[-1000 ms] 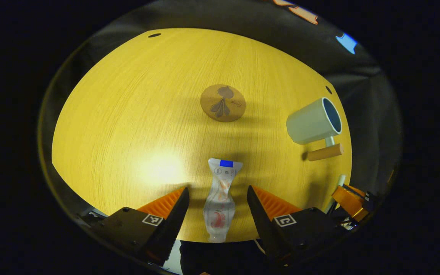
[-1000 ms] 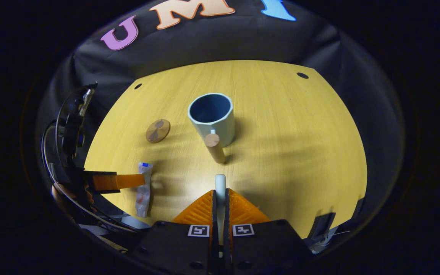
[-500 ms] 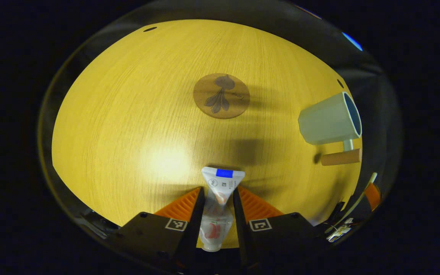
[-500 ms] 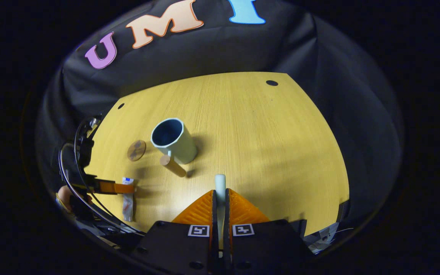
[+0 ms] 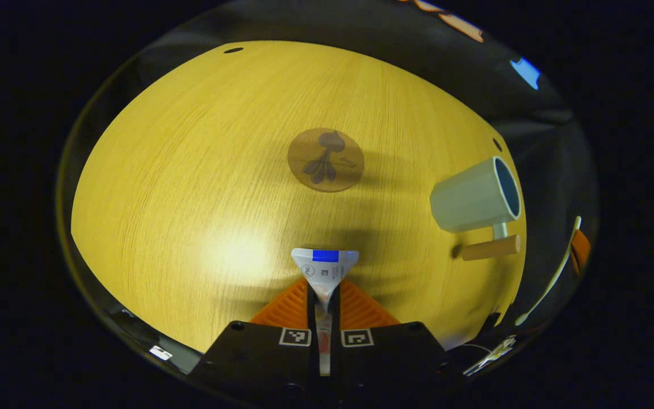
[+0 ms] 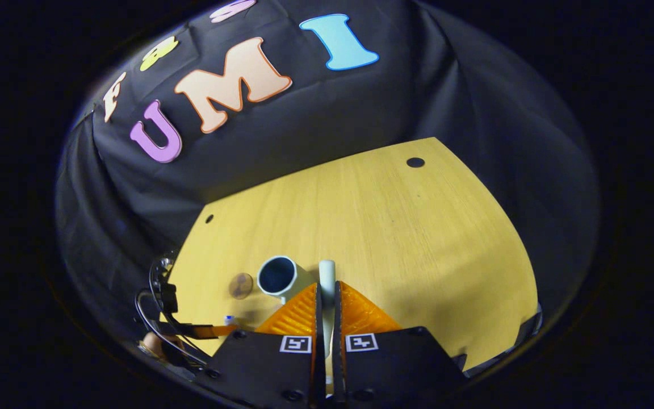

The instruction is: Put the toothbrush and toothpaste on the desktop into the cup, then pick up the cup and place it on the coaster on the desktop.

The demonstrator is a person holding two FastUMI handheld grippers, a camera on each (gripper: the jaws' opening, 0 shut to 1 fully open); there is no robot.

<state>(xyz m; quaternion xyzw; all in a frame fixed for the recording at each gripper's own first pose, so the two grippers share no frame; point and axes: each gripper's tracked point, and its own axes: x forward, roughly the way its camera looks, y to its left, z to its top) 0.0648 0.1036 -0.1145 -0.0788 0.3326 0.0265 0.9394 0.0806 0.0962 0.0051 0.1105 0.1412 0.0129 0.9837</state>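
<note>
The left gripper [image 5: 325, 295] is now clenched on the toothpaste [image 5: 325, 267]: a second ago its jaws stood wide apart on either side of the tube, half a second ago they were nearly closed, and now the tube is pinched flat between them, with its crimped end fanning out just ahead of the tips. Whether the tube has been lifted off the desktop [image 5: 191, 170] cannot be told. The right gripper [image 6: 326, 295] is kept clamped on the toothbrush [image 6: 326, 272], as it was a second ago, but it has been raised and tilted back, so that the cup [image 6: 279, 276] has shrunk and slid low in the right gripper view, just left of the tips. In the left gripper view the toothbrush [image 5: 554, 272] is seen as a thin pale rod held in the air off the desk's right edge, beside the cup [image 5: 472, 196]. The cup stands upright on the desktop, with nothing seen inside it, and its wooden handle [image 5: 489, 248] points toward the near edge; the coaster [image 5: 326, 159] lies bare, well apart from it. Both items are thus judged to be in hand and neither delivered; carrying them to the cup's mouth appears to be the step that follows.
</note>
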